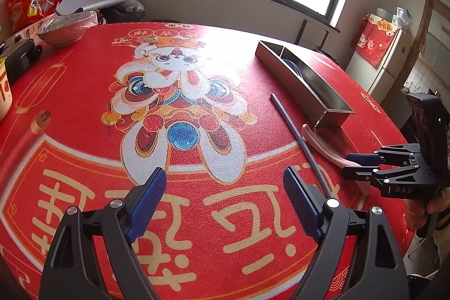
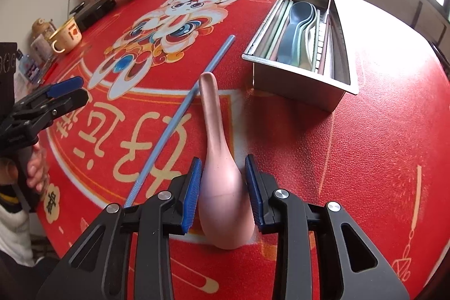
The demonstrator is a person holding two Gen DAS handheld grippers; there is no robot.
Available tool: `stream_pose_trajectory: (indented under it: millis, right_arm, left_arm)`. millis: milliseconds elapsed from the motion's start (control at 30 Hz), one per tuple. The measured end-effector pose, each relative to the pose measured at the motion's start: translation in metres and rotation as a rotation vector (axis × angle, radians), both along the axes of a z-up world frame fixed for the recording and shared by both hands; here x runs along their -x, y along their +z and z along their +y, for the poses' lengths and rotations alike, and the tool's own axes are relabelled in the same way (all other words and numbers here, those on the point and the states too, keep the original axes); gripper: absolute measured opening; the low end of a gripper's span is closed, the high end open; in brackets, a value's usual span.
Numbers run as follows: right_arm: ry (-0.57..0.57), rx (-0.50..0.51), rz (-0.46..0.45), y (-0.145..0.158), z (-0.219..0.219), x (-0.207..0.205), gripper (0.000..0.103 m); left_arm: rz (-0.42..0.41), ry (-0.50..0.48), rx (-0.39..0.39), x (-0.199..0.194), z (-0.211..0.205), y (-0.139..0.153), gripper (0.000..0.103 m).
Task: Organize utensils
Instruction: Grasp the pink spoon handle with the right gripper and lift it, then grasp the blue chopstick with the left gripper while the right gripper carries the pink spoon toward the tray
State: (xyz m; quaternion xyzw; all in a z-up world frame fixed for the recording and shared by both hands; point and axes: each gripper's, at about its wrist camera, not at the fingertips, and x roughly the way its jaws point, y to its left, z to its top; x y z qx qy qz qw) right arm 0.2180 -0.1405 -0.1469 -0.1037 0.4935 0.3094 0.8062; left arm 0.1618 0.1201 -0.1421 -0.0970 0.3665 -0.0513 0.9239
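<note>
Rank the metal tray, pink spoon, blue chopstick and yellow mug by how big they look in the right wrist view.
1. Metal tray
2. Pink spoon, enlarged by nearness to the camera
3. Blue chopstick, long but thin
4. Yellow mug, far off

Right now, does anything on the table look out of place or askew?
Yes: a pink spoon and a blue chopstick lie loose on the red mat, outside the metal tray holding the other utensils. Nothing looks spilled or damaged.

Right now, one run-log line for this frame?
left gripper: open, empty | right gripper: open, straddling pink spoon bowl, pads not touching | blue chopstick: on mat | steel utensil tray: holds spoons
</note>
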Motion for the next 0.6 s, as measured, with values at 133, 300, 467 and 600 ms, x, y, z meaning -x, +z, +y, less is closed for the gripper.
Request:
stream_pose_trajectory:
  millis: [133, 300, 467, 600]
  right_arm:
    - [-0.023, 0.033, -0.085, 0.007, -0.001, 0.005, 0.031]
    - [-0.054, -0.063, -0.025, 0.012, -0.015, -0.004, 0.029]
    - [-0.110, -0.059, -0.014, 0.009, -0.029, -0.013, 0.029]
    - [-0.061, 0.038, -0.127, 0.018, -0.018, 0.001, 0.029]
  left_arm:
    - [-0.005, 0.002, 0.002, 0.001, 0.001, 0.000, 0.083]
    - [-0.002, 0.000, 0.002, 0.001, 0.000, 0.000, 0.083]
    - [-0.002, 0.002, 0.004, 0.001, 0.000, 0.001, 0.083]
    - [0.001, 0.004, 0.009, 0.001, 0.001, 0.000, 0.083]
